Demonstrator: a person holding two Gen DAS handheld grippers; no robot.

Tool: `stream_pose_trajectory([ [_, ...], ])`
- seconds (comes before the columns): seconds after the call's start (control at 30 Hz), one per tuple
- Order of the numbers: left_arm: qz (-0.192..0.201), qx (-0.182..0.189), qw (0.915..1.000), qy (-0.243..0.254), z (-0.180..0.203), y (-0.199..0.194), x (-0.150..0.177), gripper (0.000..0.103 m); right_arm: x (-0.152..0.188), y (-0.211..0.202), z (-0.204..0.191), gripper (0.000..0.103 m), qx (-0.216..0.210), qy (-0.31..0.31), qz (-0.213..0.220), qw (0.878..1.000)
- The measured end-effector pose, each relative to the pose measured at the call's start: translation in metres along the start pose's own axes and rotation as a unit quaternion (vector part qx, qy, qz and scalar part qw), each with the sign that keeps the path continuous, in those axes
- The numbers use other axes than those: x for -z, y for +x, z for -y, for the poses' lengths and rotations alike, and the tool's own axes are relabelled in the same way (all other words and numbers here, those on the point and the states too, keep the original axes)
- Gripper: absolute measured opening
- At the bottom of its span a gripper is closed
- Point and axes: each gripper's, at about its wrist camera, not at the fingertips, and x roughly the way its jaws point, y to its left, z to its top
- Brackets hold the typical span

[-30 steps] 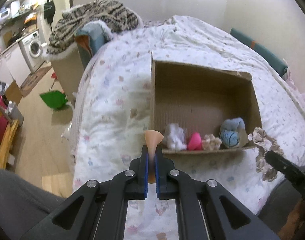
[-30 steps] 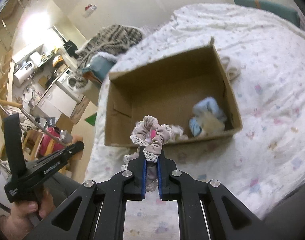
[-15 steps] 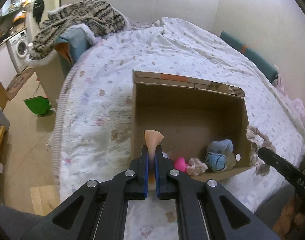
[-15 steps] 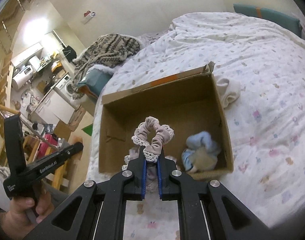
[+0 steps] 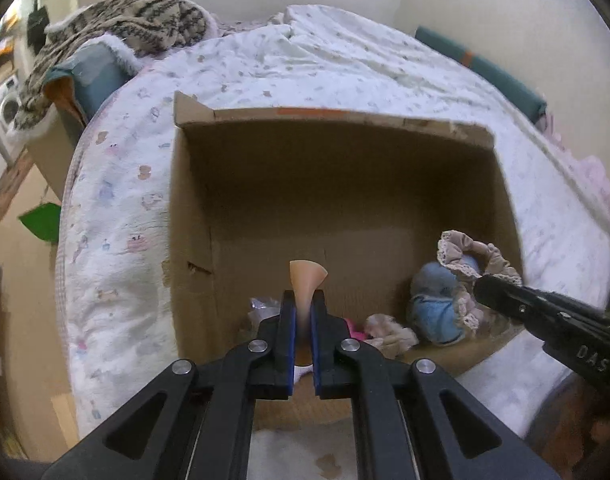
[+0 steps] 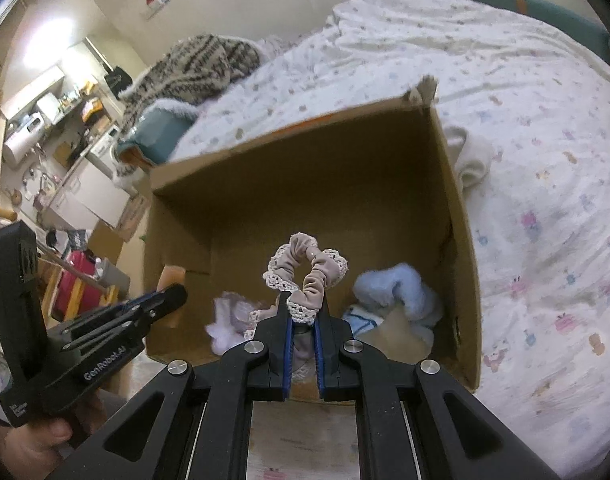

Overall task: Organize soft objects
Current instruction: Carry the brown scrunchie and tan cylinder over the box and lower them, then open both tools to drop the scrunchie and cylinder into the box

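Peach sponge wedge (image 5: 306,280) pinched tight in L gripper (image 5: 303,312), over cardboard box (image 5: 345,152) on bed (image 5: 345,60); lace-edged scrunchie (image 6: 305,276) clamped in R gripper (image 6: 303,320) above box interior, near blue plush (image 6: 401,292) & pink item (image 5: 355,330)

1. We saw a brown cardboard box (image 5: 385,184), dull and rough.
2. The scrunchie (image 6: 305,276) was soft cloth with lace edges.
3. Our gripper fingers (image 6: 341,344) were black matt plastic with shiny metal screws.
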Motion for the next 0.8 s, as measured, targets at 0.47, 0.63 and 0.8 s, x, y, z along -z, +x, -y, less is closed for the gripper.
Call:
stream_pose_trajectory([
  [0.47,0.020,-0.005,0.9998,-0.006,-0.003,0.004,0.007,0.007,0.010,0.026,-0.002,0.011,0.024,-0.014,-0.036,0.999],
  [0.63,0.017,0.001,0.9997,-0.017,-0.004,0.004,0.005,0.011,0.011,0.030,-0.002,0.011,0.028,-0.016,-0.040,0.999],
  [0.8,0.022,-0.003,0.9997,-0.013,-0.002,0.000,0.005,0.016,0.011,0.033,-0.004,0.011,0.029,-0.020,-0.044,0.998],
])
